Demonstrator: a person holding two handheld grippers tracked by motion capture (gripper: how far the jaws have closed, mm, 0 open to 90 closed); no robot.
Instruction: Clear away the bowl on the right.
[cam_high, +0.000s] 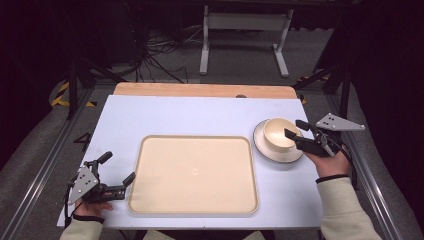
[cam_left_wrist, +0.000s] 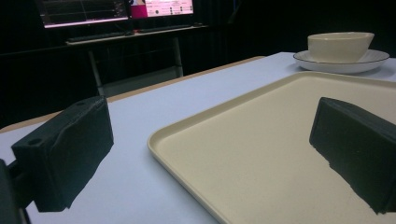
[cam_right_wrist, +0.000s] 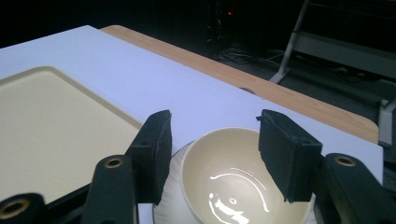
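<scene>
Bowl (cam_high: 278, 134): sitting on plate (cam_high: 265, 150), right of tray (cam_high: 145, 200). Right gripper (cam_high: 295, 128): hovering over bowl's rim, jaws half open, gripping nothing. Left gripper (cam_high: 120, 172): idling open by tray's left edge. Next: lowering, closing on rim.

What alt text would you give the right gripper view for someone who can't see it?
The right gripper hovers with its two black jaws apart above a cream bowl that sits on a white plate. A beige tray lies to the left on the white table, whose far edge is wood.
</scene>
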